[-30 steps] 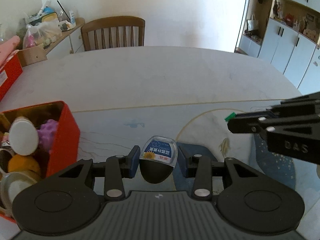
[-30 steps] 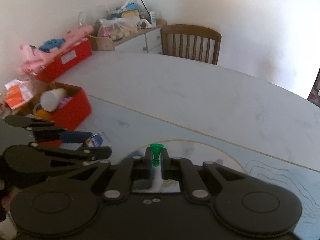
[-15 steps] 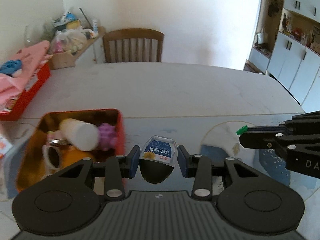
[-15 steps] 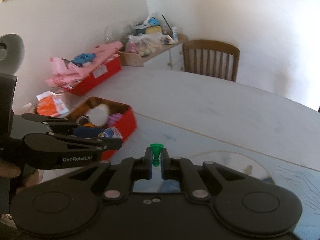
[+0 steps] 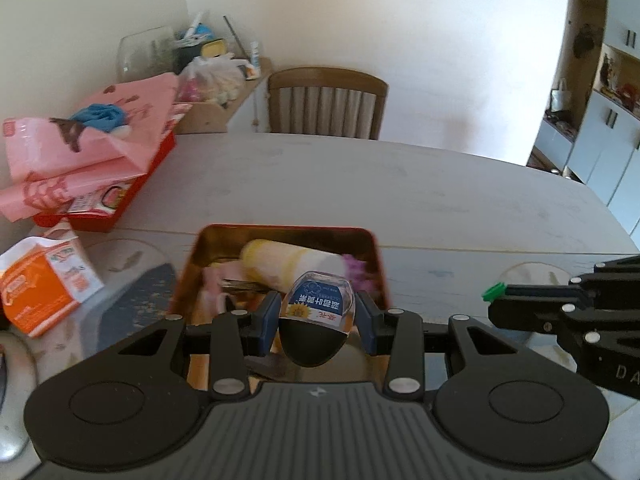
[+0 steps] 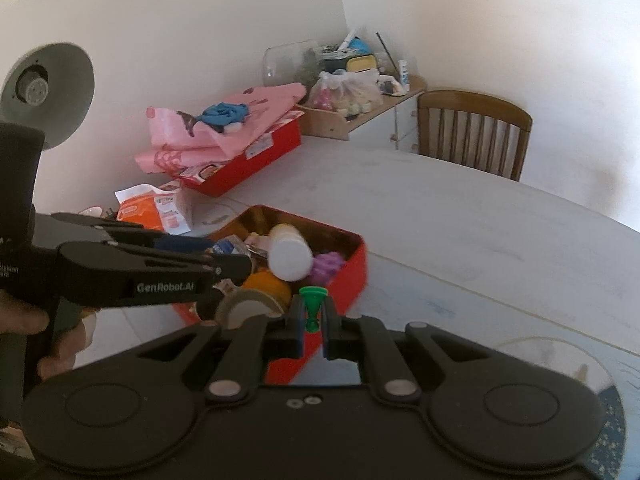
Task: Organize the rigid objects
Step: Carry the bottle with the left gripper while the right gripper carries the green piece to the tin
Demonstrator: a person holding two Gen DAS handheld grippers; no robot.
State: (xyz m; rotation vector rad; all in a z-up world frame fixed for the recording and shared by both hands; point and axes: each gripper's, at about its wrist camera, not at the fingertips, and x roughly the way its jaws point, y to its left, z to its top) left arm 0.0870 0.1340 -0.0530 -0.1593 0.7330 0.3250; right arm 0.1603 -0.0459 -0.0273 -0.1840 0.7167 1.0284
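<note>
My left fingers [image 5: 318,322] clamped on small bottle [image 5: 317,312], cap toward camera, long axis along the fingers, over red tin [image 5: 280,229]. Right fingers [image 6: 311,320] pinched on green peg [image 6: 312,306], upright, flared end up. Both angled down; tin on worktop [image 5: 400,184] at 12 o'clock.

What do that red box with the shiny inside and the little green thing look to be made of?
The red box looks like painted metal tin: its inner walls gleam golden and reflective, with thin rounded edges. The little green piece in the right gripper looks like moulded plastic: uniform bright colour, smooth, slightly glossy. Neither is certain from looks alone.
</note>
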